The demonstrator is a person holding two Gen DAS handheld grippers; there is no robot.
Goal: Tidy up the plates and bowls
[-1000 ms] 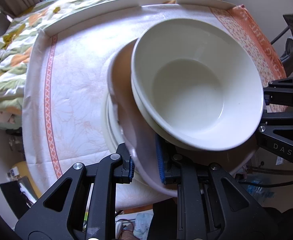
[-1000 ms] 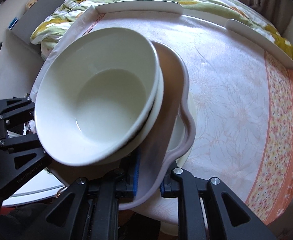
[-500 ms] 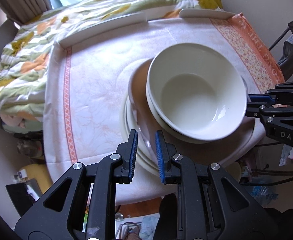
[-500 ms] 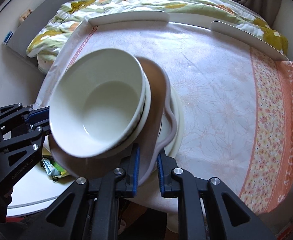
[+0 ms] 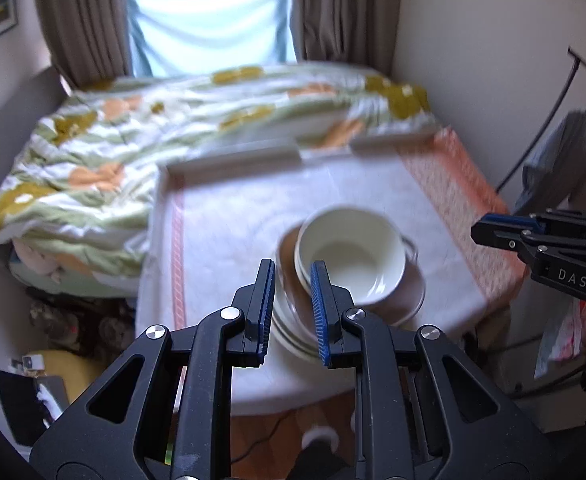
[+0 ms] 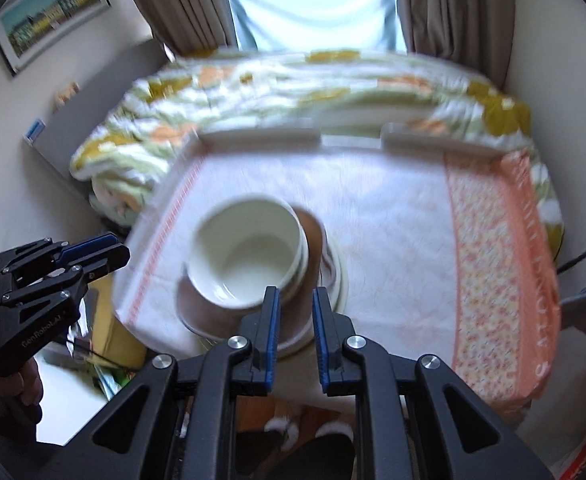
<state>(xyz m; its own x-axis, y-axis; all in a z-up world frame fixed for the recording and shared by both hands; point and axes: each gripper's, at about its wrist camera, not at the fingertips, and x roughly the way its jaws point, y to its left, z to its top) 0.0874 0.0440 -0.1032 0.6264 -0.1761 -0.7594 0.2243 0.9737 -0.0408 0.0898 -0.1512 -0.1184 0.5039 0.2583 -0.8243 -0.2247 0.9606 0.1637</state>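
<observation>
We list, left to right as the left wrist view has it: a bed with a floral quilt (image 5: 133,152) at far left, under a curtained window (image 5: 209,20). Next, the table, spread with a white cloth (image 5: 229,216) with orange borders.

Left gripper (image 5: 291,300): we find the blue-padded jaws nearly together, a narrow gap left between them, nothing held; it hangs above the table's near edge, clear of the crockery.

Stack of dishes, near the table's front edge: two cream bowls (image 5: 351,256), nested, sit on a brownish plate (image 5: 411,292), which sits on pale plates (image 5: 289,328) beneath. The stack is blurred; we cannot count the lower plates.

Right gripper (image 5: 493,230): seen at the right edge, jaws narrowly parted and empty, apart from the stack.

From the right wrist view we note the same stack (image 6: 249,256) just beyond its fingertips, untouched, and a framed picture (image 6: 49,12) on the left wall.
</observation>
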